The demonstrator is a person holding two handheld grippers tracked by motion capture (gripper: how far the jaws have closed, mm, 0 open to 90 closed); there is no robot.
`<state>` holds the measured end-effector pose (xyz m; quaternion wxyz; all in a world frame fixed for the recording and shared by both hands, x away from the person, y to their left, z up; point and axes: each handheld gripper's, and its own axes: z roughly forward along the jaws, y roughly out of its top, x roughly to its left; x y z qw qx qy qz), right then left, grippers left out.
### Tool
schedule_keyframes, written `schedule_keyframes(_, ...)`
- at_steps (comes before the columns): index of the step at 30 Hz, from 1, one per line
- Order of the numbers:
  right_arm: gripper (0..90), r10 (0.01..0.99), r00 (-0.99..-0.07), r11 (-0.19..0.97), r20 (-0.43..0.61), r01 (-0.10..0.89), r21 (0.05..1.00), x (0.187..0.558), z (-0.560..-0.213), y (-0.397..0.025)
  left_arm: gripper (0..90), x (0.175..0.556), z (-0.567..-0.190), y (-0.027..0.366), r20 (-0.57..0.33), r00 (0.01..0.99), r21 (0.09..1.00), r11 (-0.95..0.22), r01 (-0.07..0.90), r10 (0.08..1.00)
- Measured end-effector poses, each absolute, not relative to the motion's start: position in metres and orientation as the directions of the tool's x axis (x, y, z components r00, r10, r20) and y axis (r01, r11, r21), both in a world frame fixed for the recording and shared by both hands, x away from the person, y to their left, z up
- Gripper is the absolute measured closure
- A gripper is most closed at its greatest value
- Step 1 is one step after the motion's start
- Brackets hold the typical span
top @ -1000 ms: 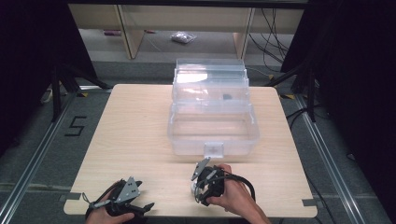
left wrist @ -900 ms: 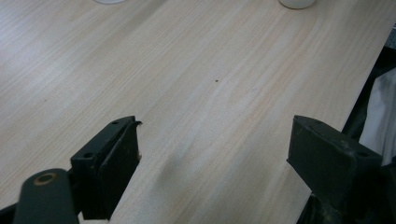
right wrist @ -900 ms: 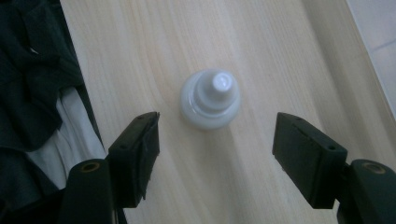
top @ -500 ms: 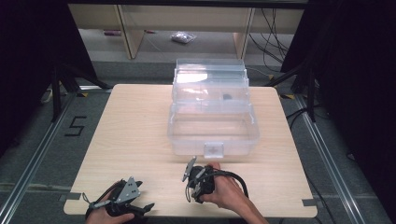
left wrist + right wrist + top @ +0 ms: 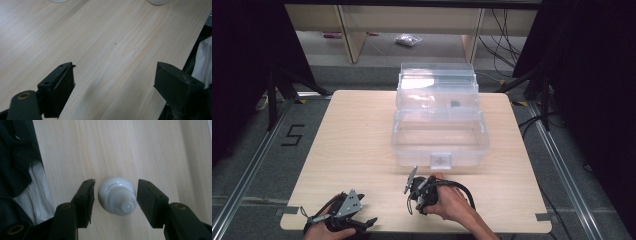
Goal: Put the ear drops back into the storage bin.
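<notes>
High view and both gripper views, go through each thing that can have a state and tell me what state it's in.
Clear plastic box: lid open, standing up at the back.
Left gripper: jaws wide apart, nothing between them, bare table beneath.
Right gripper: open, jaws either side of the bottle, not touching it.
White bottle: cap on, seen from above.

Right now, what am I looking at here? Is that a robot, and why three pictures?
No robot: a person holds a hand tool with two black jaws in each hand. The high view looks down on a wooden table with a clear plastic box, lid up. The left gripper lies near the table's front edge; the right gripper is nearer the box. The other two pictures come from cameras riding on each tool. The left gripper view shows its jaws wide apart over bare wood. The right gripper view shows open jaws on either side of a small white cap-like object, not yet squeezing it.
</notes>
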<state>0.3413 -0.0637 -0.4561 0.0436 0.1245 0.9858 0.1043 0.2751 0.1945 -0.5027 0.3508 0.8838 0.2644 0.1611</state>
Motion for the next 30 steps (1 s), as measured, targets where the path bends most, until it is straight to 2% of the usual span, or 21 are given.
schedule_keyframes(1, 53.4, 0.256, -0.965, 0.946, -0.048, 0.241, 0.216, 0.342, -0.457, -0.063, 15.9, 0.276, -0.502, 0.195, 0.109, 0.813, 0.704, -0.622, 0.343, 0.572)
schedule_keyframes(3, 54.7, 0.280, -0.958, 0.944, -0.055, 0.265, 0.198, 0.340, -0.456, -0.061, 15.9, 0.276, -0.502, 0.195, 0.110, 0.814, 0.703, -0.624, 0.342, 0.570)
schedule_keyframes(5, 58.5, 0.223, -0.973, 0.957, -0.065, 0.206, 0.202, 0.344, -0.458, -0.061, 15.8, 0.276, -0.502, 0.195, 0.110, 0.814, 0.703, -0.623, 0.342, 0.571)
schedule_keyframes(6, 59.8, 0.245, -0.968, 0.952, -0.056, 0.229, 0.202, 0.342, -0.458, -0.060, 15.8, 0.275, -0.503, 0.194, 0.091, 0.808, 0.707, -0.609, 0.359, 0.582)
schedule_keyframes(16, 60.1, 0.255, -0.964, 0.951, -0.079, 0.236, 0.199, 0.340, -0.445, -0.063, 15.9, 0.274, -0.503, 0.194, 0.089, 0.809, 0.707, -0.608, 0.360, 0.582)
schedule_keyframes(18, 60.1, 0.246, -0.966, 0.950, -0.075, 0.225, 0.219, 0.344, -0.443, -0.069, 15.9, 0.274, -0.503, 0.194, 0.090, 0.809, 0.707, -0.609, 0.359, 0.581)
schedule_keyframes(19, 60.1, 0.169, -0.981, 0.962, -0.098, 0.143, 0.235, 0.351, -0.443, -0.070, 15.9, 0.274, -0.502, 0.195, 0.091, 0.810, 0.707, -0.610, 0.358, 0.580)
schedule_keyframes(20, 60.1, 0.247, -0.966, 0.950, -0.074, 0.226, 0.217, 0.347, -0.441, -0.071, 15.9, 0.275, -0.502, 0.195, 0.099, 0.813, 0.707, -0.616, 0.348, 0.574)
schedule_keyframes(21, 60.1, 0.286, -0.956, 0.939, -0.058, 0.268, 0.217, 0.345, -0.441, -0.072, 15.9, 0.276, -0.502, 0.195, 0.104, 0.815, 0.707, -0.619, 0.343, 0.570)
schedule_keyframes(22, 60.1, 0.286, -0.956, 0.939, -0.058, 0.268, 0.217, 0.345, -0.441, -0.072, 15.9, 0.276, -0.502, 0.195, 0.104, 0.815, 0.707, -0.619, 0.343, 0.570)
schedule_keyframes(23, 60.1, 0.249, -0.966, 0.944, -0.069, 0.227, 0.238, 0.349, -0.440, -0.075, 15.9, 0.274, -0.503, 0.194, 0.089, 0.809, 0.708, -0.608, 0.360, 0.582)
schedule_keyframes(24, 60.1, 0.249, -0.966, 0.944, -0.069, 0.227, 0.238, 0.349, -0.440, -0.075, 15.9, 0.274, -0.503, 0.194, 0.089, 0.809, 0.708, -0.608, 0.360, 0.582)
schedule_keyframes(25, 60.1, 0.295, -0.954, 0.933, -0.046, 0.278, 0.227, 0.348, -0.438, -0.077, 15.9, 0.275, -0.502, 0.195, 0.101, 0.817, 0.707, -0.619, 0.342, 0.567)
schedule_keyframes(26, 60.1, 0.256, -0.965, 0.941, -0.063, 0.233, 0.247, 0.351, -0.438, -0.078, 15.9, 0.275, -0.503, 0.194, 0.097, 0.807, 0.704, -0.613, 0.358, 0.582)
schedule_keyframes(27, 60.1, 0.292, -0.955, 0.932, -0.045, 0.274, 0.236, 0.349, -0.437, -0.079, 15.9, 0.274, -0.503, 0.194, 0.091, 0.809, 0.706, -0.610, 0.359, 0.581)
schedule_keyframes(30, 60.1, 0.276, -0.960, 0.933, -0.049, 0.255, 0.255, 0.353, -0.436, -0.082, 15.9, 0.274, -0.502, 0.194, 0.090, 0.809, 0.707, -0.610, 0.358, 0.580)
